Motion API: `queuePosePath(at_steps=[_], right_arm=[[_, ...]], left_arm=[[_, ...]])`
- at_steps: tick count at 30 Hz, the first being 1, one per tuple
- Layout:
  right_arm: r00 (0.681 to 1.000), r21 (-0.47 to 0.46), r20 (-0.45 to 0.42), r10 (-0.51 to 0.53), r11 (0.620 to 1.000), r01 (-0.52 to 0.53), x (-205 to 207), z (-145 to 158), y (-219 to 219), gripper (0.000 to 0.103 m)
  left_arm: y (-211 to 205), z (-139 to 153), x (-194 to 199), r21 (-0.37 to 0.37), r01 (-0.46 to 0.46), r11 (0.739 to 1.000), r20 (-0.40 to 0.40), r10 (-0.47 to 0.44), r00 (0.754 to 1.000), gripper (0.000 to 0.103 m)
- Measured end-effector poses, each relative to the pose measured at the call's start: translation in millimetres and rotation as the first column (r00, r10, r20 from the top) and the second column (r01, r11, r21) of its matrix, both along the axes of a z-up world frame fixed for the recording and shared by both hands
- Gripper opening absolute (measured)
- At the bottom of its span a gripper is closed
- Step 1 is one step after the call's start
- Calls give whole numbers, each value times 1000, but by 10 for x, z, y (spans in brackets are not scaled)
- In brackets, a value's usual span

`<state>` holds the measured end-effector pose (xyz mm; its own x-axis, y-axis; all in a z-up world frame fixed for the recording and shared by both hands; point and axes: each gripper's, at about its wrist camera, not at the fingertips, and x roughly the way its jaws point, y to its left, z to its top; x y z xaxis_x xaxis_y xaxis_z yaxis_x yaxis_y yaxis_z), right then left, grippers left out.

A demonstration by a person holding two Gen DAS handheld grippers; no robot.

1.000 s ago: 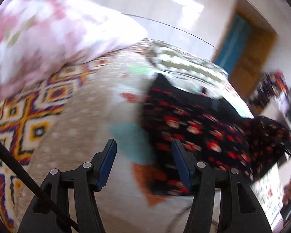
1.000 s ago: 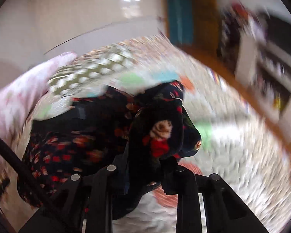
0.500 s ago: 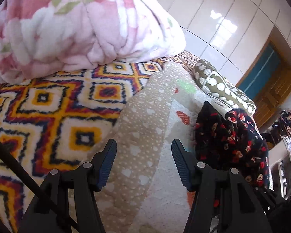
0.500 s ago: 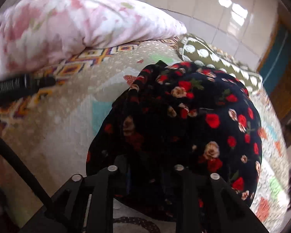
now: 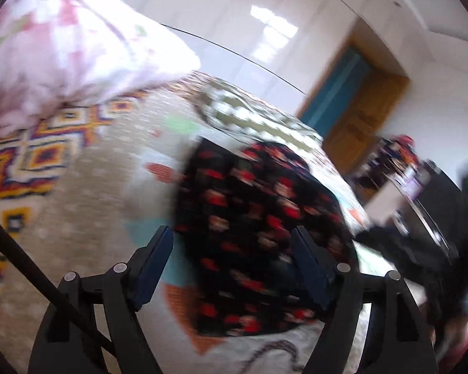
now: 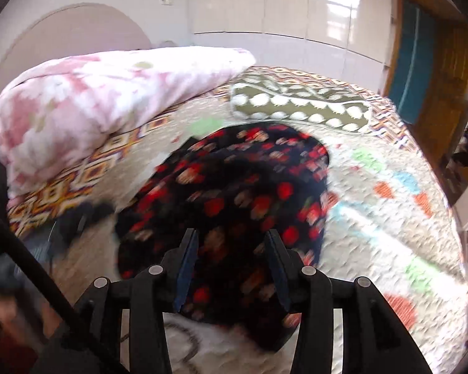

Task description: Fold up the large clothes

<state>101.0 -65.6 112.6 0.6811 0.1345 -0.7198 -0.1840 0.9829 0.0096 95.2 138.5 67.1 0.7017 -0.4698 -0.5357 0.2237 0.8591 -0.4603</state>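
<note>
A black garment with red and cream flowers lies bunched on the beige patterned bedspread; it also shows in the right wrist view. My left gripper is open and empty, hovering just before the garment's near edge. My right gripper is open, its blue-padded fingers apart over the garment's near part, holding nothing. Both views are motion-blurred.
A pink floral quilt is piled at the back left. An olive cushion with white dots lies behind the garment. A geometric blanket covers the left side. A wooden door and cluttered shelves stand at right.
My right gripper has opened and let go of the garment, which now lies on the bed. My left gripper swung right, back toward the garment.
</note>
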Motion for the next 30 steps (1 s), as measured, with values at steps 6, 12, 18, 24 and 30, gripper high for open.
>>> queuePosePath(at_steps=[6,12,18,24,30], right_arm=[[987,39,-144,67,997,-62,794,-25,194,50],[955,-126,-284,82,984,-122,1453,-304,749,80],[958,-328,-285,27,937,-124,1446,-489,998,23],[985,-205,-173,25,977,-61,1226,53,800,21],[971,-165,-236,48,982,-89,1391,-218,1048,21]], left_arm=[[-345,-241,153,68,73,995,-112,-65,992,29],[-202,-237,128,-31,64,997,-123,-67,990,26],[-130,-167,75,-74,58,996,-113,-66,991,24],[-38,73,-130,-121,66,991,-42,-71,997,24],[71,-67,-75,-72,8,997,-128,-17,992,24]])
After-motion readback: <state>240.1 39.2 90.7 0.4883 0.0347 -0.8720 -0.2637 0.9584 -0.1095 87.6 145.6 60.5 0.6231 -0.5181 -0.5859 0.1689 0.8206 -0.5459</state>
